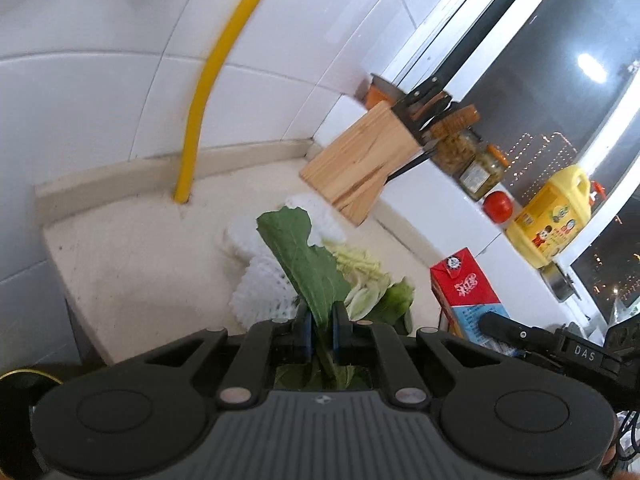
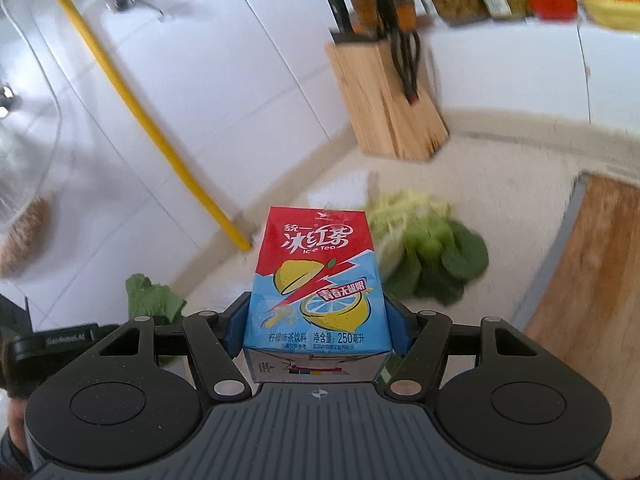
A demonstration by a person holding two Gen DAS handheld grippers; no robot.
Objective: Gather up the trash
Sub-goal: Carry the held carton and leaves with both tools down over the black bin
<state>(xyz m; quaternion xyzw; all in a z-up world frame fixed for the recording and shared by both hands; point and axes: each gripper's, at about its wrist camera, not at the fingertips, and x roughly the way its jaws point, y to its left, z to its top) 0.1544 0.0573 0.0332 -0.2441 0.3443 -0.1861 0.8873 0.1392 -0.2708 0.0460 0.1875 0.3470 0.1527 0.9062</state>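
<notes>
**Both hands loaded: leaf in one, tea carton in the other**

The left gripper is clenching its jaws tight on the stalk of a flat dark-green vegetable leaf, pinching low so the blade is standing clear. The right gripper is squeezing the sides of a red-and-blue iced-tea carton, which is sitting square between the pads. More trash is waiting on the cream bench: a heap of pale and green vegetable scraps and white foam fruit netting. A slanted wooden knife block is crowding the back; a wooden cutting board is hemming the right. Leftward, towards the yellow pipe, the bench is looking open.
</notes>
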